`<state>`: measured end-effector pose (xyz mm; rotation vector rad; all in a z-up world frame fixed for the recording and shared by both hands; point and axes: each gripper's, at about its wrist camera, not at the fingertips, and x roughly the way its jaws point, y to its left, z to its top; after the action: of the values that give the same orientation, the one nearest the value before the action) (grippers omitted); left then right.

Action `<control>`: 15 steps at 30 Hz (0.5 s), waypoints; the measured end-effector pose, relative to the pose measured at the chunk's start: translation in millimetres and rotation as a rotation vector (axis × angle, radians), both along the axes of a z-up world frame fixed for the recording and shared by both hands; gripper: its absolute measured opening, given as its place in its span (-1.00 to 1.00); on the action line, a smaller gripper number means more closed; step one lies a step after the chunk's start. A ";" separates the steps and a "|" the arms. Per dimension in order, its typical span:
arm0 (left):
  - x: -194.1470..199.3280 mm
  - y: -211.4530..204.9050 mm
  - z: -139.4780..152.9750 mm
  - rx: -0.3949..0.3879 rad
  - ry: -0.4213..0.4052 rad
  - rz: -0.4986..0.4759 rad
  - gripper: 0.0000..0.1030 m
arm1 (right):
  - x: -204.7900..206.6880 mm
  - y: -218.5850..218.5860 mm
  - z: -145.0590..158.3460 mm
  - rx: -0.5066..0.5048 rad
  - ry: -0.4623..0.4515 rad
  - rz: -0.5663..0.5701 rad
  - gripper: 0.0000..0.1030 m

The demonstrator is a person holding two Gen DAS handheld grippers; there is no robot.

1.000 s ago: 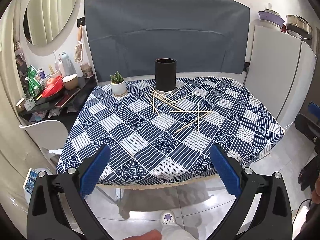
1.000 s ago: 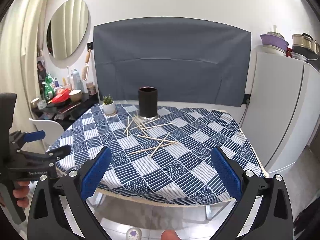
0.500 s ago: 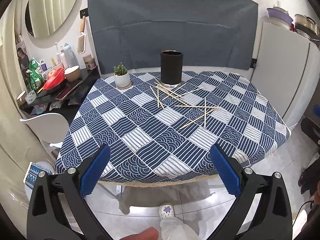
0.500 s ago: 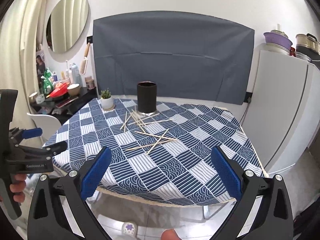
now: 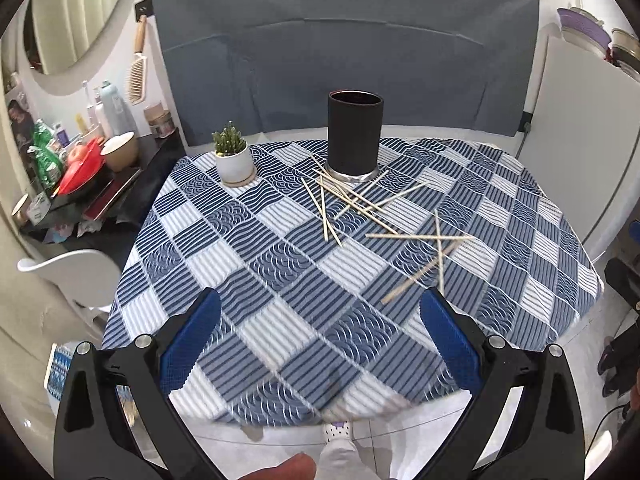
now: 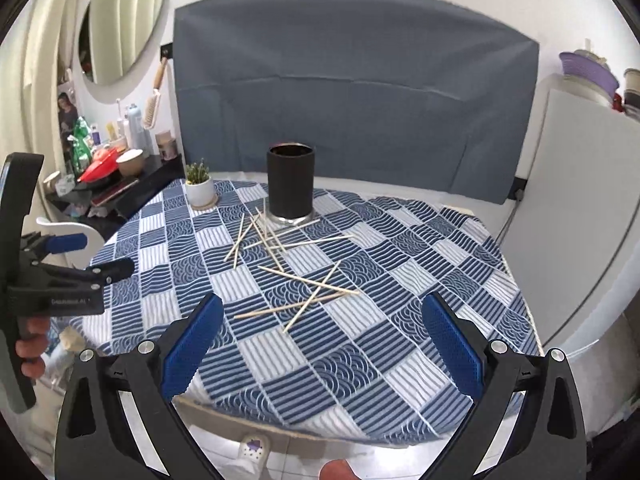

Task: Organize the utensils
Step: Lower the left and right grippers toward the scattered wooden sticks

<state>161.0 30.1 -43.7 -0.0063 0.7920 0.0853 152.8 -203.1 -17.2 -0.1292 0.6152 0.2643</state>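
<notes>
Several wooden chopsticks (image 5: 362,206) lie scattered on the blue-and-white patterned tablecloth (image 5: 260,280), in front of a black cylindrical holder (image 5: 355,136) standing upright at the far side. They also show in the right wrist view (image 6: 296,276), with the holder (image 6: 291,186) behind them. My left gripper (image 5: 320,312) is open and empty over the table's near edge. My right gripper (image 6: 322,312) is open and empty, just short of the nearest chopsticks. The left gripper (image 6: 88,256) shows at the left of the right wrist view.
A small potted cactus (image 5: 233,157) stands left of the holder. A dark side counter (image 5: 92,184) with bowls and bottles is at the left, with a white chair (image 5: 76,272) below it. A white cabinet (image 5: 588,152) stands at the right.
Both grippers have moved forward toward the table and a little lower; the table and chopsticks now look larger and closer. Both stay open and empty.
</notes>
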 end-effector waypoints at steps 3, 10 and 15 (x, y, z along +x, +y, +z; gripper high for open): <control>32.6 10.2 -7.7 -0.005 0.029 -0.016 0.89 | 30.5 8.2 -8.2 -0.009 0.051 0.013 0.85; 103.3 31.3 -26.6 -0.004 0.101 -0.073 0.89 | 88.2 32.6 -30.9 -0.053 0.092 0.041 0.85; 147.1 47.1 -52.8 -0.011 0.154 -0.095 0.89 | 130.3 41.5 -65.8 -0.074 0.168 0.064 0.85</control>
<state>308.1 77.2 -96.5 0.0278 0.9456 -0.0087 283.0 -161.6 -83.0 -0.1997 0.7886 0.3162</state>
